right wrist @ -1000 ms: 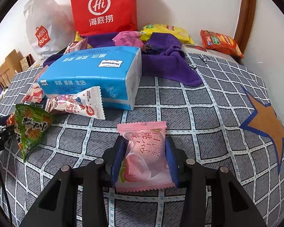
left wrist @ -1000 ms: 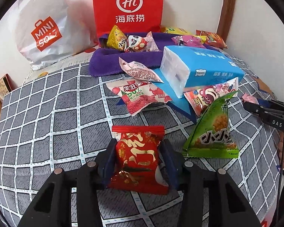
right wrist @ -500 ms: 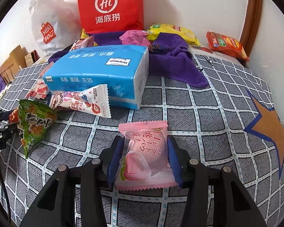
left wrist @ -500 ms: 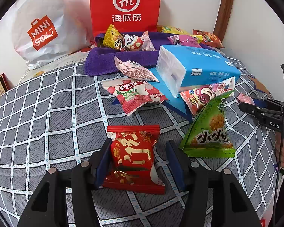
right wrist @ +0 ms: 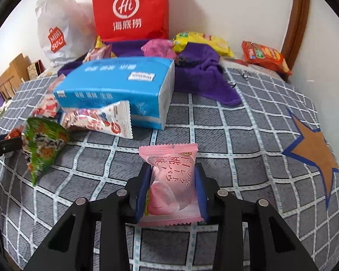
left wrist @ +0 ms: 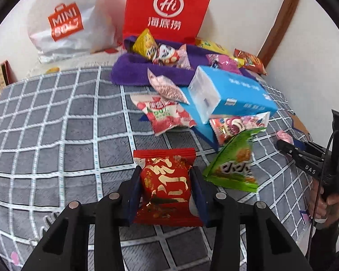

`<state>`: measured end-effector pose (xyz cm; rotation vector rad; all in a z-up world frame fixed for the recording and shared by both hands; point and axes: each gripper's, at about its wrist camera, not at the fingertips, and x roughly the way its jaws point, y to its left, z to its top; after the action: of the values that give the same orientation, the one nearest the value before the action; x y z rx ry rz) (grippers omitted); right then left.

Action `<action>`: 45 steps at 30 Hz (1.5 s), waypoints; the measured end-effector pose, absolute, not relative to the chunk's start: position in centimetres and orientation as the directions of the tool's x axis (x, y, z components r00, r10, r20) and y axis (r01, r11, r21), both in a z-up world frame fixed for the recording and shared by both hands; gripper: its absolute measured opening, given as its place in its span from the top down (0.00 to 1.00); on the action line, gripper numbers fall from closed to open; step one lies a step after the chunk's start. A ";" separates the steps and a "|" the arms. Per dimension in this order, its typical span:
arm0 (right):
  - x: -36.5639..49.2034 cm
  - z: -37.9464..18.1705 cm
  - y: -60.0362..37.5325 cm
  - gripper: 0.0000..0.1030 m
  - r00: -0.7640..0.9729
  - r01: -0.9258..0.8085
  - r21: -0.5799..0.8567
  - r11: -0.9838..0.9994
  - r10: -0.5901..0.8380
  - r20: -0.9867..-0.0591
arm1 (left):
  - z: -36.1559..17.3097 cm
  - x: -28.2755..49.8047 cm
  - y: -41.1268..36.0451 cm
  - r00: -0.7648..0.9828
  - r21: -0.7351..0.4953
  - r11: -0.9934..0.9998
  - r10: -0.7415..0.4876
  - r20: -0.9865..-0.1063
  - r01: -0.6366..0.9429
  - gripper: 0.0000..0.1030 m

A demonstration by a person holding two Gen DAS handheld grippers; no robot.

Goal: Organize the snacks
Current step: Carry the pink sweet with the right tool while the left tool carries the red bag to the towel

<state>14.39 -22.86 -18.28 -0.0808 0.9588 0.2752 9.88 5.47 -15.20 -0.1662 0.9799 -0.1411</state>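
My left gripper (left wrist: 167, 183) is shut on a red snack packet with gold lettering (left wrist: 166, 185), held just over the grey checked cloth (left wrist: 56, 135). My right gripper (right wrist: 172, 186) is shut on a pink peach snack packet (right wrist: 170, 180) over the same cloth; it also shows at the right of the left wrist view (left wrist: 305, 155). A green triangular snack (left wrist: 235, 164) lies right of the red packet, and in the right wrist view (right wrist: 43, 144) it is at the left.
A blue tissue pack (left wrist: 230, 94) lies mid-cloth with a strawberry packet (left wrist: 165, 115) and a pink-and-white packet (left wrist: 237, 124) beside it. A purple towel (left wrist: 156, 72) holds several snacks. A red Hi bag (left wrist: 167, 11) and a white Miniso bag (left wrist: 65, 24) stand at the wall.
The left gripper opened half a second ago and has closed again on the red packet. Both grippers have moved slightly over the cloth with their packets.
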 end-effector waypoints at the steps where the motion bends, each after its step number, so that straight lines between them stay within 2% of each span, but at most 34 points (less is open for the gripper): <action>1: 14.2 -17.7 -23.0 0.64 0.550 -0.264 0.058 0.963 0.199 -0.811 | -14.7 9.7 5.3 0.556 -0.198 0.979 -0.190 -0.809 0.046 0.62; 15: 14.6 -10.1 -22.2 0.64 0.622 -0.265 0.094 0.960 0.244 -0.744 | -9.7 11.8 3.7 0.548 -0.287 0.955 -0.282 -0.787 0.080 0.62; 29: 23.3 -4.4 -18.9 0.64 0.657 -0.298 0.093 0.950 0.275 -0.702 | -4.0 19.6 3.7 0.605 -0.277 0.959 -0.255 -0.754 0.059 0.62; 40: 32.4 -3.8 -16.1 0.64 0.637 -0.316 0.110 0.942 0.296 -0.712 | -0.8 29.3 3.7 0.639 -0.300 0.953 -0.255 -0.725 0.040 0.62; 45: 36.0 -5.0 -14.9 0.64 0.614 -0.318 0.139 0.938 0.315 -0.724 | -2.1 32.3 3.7 0.643 -0.282 0.959 -0.238 -0.728 0.035 0.62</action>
<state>36.01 -14.91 -4.98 -0.0034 0.8339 0.3645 32.28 3.67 -2.09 -0.2520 0.8601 -0.1574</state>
